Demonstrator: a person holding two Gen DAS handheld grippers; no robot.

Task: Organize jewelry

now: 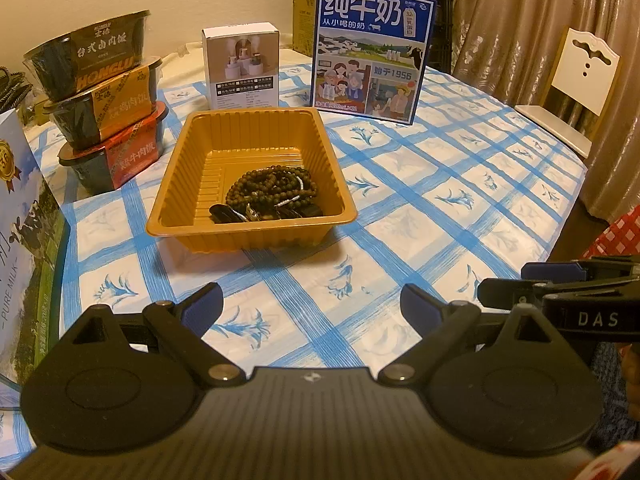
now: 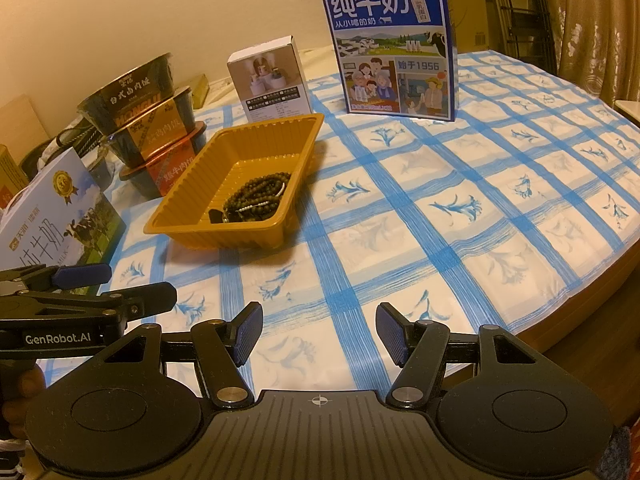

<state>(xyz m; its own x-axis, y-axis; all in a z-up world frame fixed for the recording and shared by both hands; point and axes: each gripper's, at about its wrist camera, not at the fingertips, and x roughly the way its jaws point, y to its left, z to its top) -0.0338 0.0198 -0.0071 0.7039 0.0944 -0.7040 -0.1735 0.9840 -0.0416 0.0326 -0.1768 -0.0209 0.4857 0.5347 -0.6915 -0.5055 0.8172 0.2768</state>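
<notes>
Fig.: both wrist views, grippers low in frame, table beyond.
Tray: orange plastic tray (image 1: 208, 184), centre-left of left-wrist view; centre-left in right-wrist view too (image 2: 188, 196). Sits on the checked tablecloth (image 1: 420, 208).
Jewelry: dark bead strands (image 1: 272, 188) heaped in the tray's near right corner, w/ darker chunky pieces at the front wall; same heap in right-wrist view (image 2: 256, 196). Individual pieces can't be told apart.
Loose items: none seen on the cloth outside the tray in either view.
Progress (judged): gathering appears done or nearly so; all visible jewelry is already in the tray. Any sorting within the tray, if wanted, is left. Cannot tell if more pieces lie out of frame.
Left gripper (image 1: 311, 308): lower centre of its view; jaws wide apart, nothing between pads, only cloth behind. Touches nothing visible. Well short of the tray.
Right gripper (image 2: 319, 334): lower centre of its view; jaws wide apart, empty, clear of the tray.
Relation: the two grippers sit side by side; each shows at the lower edge of the other's view.
Background: stacked meal bowls (image 1: 100, 92) upper left, small white box (image 1: 242, 66) and blue milk carton (image 1: 372, 52) behind tray; not task items.
</notes>
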